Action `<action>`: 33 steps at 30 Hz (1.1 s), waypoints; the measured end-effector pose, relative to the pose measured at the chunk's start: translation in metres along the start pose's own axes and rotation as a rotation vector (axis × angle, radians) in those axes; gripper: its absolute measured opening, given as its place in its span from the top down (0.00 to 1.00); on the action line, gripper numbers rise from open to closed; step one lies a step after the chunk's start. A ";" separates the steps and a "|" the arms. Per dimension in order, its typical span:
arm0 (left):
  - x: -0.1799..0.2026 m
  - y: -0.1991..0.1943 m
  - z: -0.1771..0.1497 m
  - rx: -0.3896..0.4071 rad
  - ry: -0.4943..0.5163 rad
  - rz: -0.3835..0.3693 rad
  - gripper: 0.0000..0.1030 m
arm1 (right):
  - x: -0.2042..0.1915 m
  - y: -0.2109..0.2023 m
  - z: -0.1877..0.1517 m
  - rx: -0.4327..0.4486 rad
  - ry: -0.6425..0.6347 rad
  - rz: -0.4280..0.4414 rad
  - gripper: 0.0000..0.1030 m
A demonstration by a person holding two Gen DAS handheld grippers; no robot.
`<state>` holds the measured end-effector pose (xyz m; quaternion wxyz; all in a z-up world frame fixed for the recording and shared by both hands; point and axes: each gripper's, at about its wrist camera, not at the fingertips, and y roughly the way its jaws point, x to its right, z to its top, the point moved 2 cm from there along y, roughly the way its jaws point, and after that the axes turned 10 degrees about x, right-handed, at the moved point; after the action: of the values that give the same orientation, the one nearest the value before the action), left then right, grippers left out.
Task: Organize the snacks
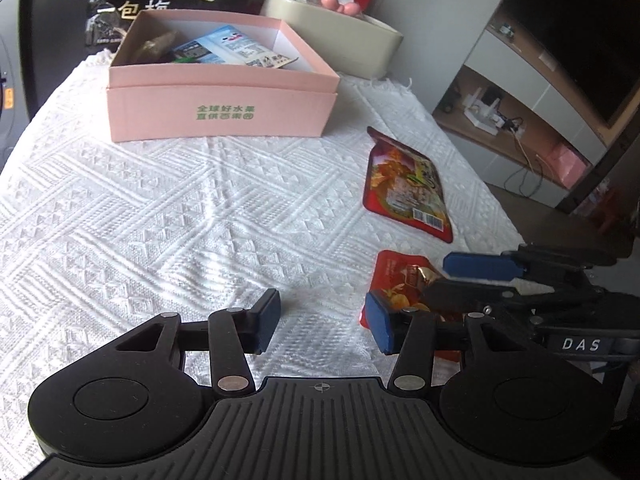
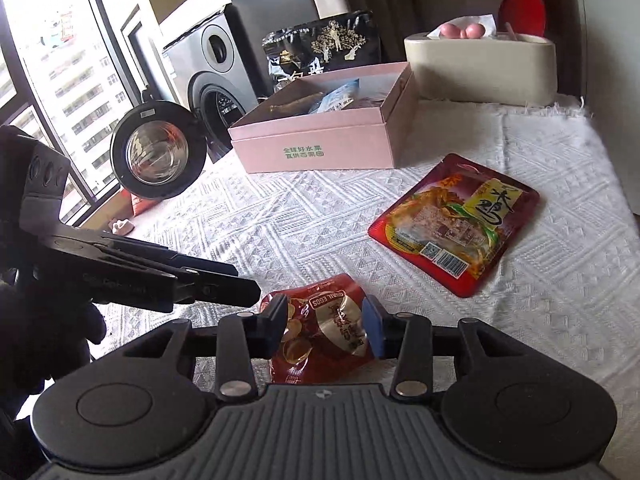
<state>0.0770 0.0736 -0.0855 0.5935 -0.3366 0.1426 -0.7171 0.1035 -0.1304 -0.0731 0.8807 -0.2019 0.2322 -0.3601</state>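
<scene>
Nearest the right wrist camera, the right gripper point(image 2: 325, 330) straddles a small crinkled red foil snack pouch point(image 2: 320, 334) lying on the white woven cloth point(image 2: 280, 216) that covers the worktop. Both blue-padded fingers point(image 2: 376, 332) sit against the pouch's sides and the foil bulges between them, so the gripper is pinching it; the pouch's near edge is cut off behind the gripper's body, and only part of its print can be read. From the left wrist view the same pouch is mostly hidden behind the two grippers' fingers.

The left gripper point(image 1: 324, 322) stands spread over bare cloth just left of that pouch, with nothing between its fingers. In the right wrist view it reaches in from the left, its tip close to the pouch's left edge; whether it touches the foil cannot be told.

A larger flat red snack packet with a yellow label and a barcode point(image 2: 454, 224) lies apart, farther back on the cloth. Behind it an open pink cardboard box with green lettering point(image 1: 220, 116) holds a pale blue packet and a brownish item too dim to identify; the box walls hide the rest. Behind the box stand a black printed bag point(image 2: 324, 46), partly covered by the box, and a cream oval container point(image 2: 480, 72).
</scene>
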 end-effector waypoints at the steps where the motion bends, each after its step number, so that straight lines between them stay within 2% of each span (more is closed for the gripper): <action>1: 0.002 0.000 -0.001 0.004 0.015 0.004 0.49 | -0.002 -0.001 0.003 0.018 -0.013 -0.024 0.47; 2: 0.003 0.001 -0.002 0.007 0.030 0.010 0.49 | -0.001 -0.001 0.007 0.041 -0.019 -0.056 0.32; 3: 0.006 0.002 -0.003 0.010 0.048 0.015 0.49 | 0.002 -0.001 0.012 0.067 -0.016 -0.100 0.22; 5: 0.010 0.004 -0.005 0.017 0.076 0.017 0.49 | 0.016 0.008 0.022 0.098 0.028 -0.228 0.20; 9: 0.013 0.005 -0.008 0.028 0.090 0.017 0.49 | 0.046 0.047 0.036 0.038 0.154 -0.427 0.20; 11: 0.013 0.004 -0.011 0.041 0.094 0.019 0.49 | 0.058 0.062 0.038 0.024 0.239 -0.460 0.18; 13: 0.014 0.003 -0.014 0.059 0.100 0.019 0.49 | 0.060 0.070 0.042 0.053 0.269 -0.490 0.15; 15: 0.015 0.002 -0.016 0.070 0.110 0.020 0.49 | 0.057 0.083 0.045 0.039 0.246 -0.509 0.04; 16: 0.015 0.001 -0.016 0.072 0.111 0.018 0.49 | 0.055 0.090 0.046 0.027 0.207 -0.519 0.03; 18: 0.013 0.000 -0.017 0.078 0.102 0.009 0.48 | 0.049 0.100 0.046 0.005 0.115 -0.550 0.04; 20: 0.010 0.000 -0.017 0.085 0.091 -0.003 0.49 | 0.045 0.101 0.045 0.010 0.079 -0.550 0.09; 24: 0.010 -0.001 -0.018 0.088 0.087 -0.007 0.49 | 0.049 0.088 0.046 0.032 0.092 -0.519 0.22; 27: 0.009 -0.002 -0.016 0.073 0.081 -0.014 0.49 | 0.056 0.076 0.045 0.023 0.102 -0.491 0.27; 30: 0.007 -0.007 -0.012 0.057 0.049 -0.042 0.50 | 0.065 0.055 0.037 0.026 0.106 -0.484 0.30; 33: 0.021 -0.014 -0.011 0.045 0.082 -0.090 0.50 | 0.074 0.032 0.025 0.037 0.111 -0.499 0.30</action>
<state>0.0576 0.0552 -0.0787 0.5619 -0.2996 0.1352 -0.7591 0.1810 -0.1583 -0.0893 0.7539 -0.2168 0.2163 -0.5812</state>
